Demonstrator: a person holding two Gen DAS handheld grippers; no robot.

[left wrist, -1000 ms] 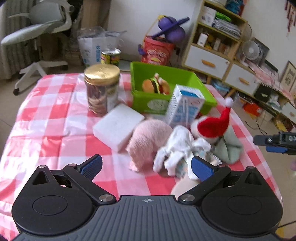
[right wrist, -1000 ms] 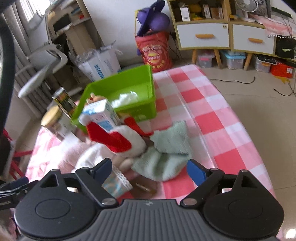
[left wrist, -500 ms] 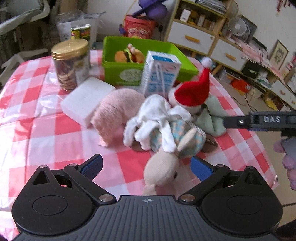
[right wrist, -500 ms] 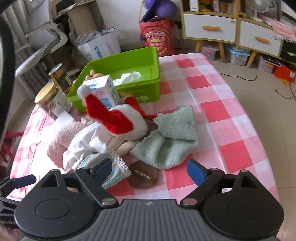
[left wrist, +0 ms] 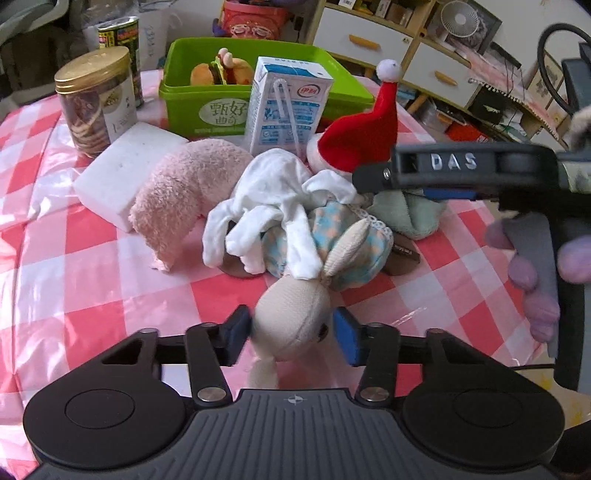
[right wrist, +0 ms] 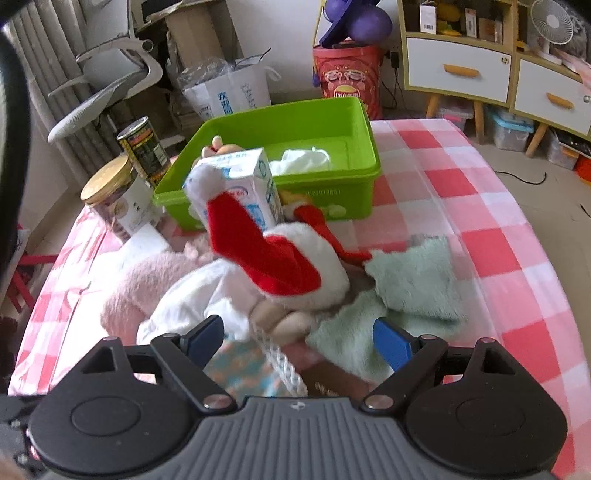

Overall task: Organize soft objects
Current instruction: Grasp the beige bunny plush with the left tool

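A pile of soft things lies on the checked table: a beige rabbit doll (left wrist: 291, 317) in a blue dress, a white cloth (left wrist: 273, 199), a pink plush (left wrist: 184, 192), a red Santa hat (left wrist: 362, 136) and a green towel (right wrist: 402, 295). My left gripper (left wrist: 291, 334) has its pads on both sides of the rabbit's head. My right gripper (right wrist: 299, 341) is open above the pile, over the hat (right wrist: 273, 258) and towel; it also shows at the right of the left wrist view (left wrist: 461, 173). A green bin (right wrist: 295, 155) holds a burger plush (left wrist: 218, 72) and a white cloth (right wrist: 303, 160).
A milk carton (left wrist: 286, 107), a gold-lidded cookie jar (left wrist: 94, 99), a can (left wrist: 120, 35) and a white foam block (left wrist: 125, 170) stand around the pile. A brown disc (left wrist: 400, 254) lies under the doll. Shelves, drawers and a chair stand beyond the table.
My left gripper moved forward and closed in around the rabbit's head. My right gripper moved lower and closer over the hat and towel.
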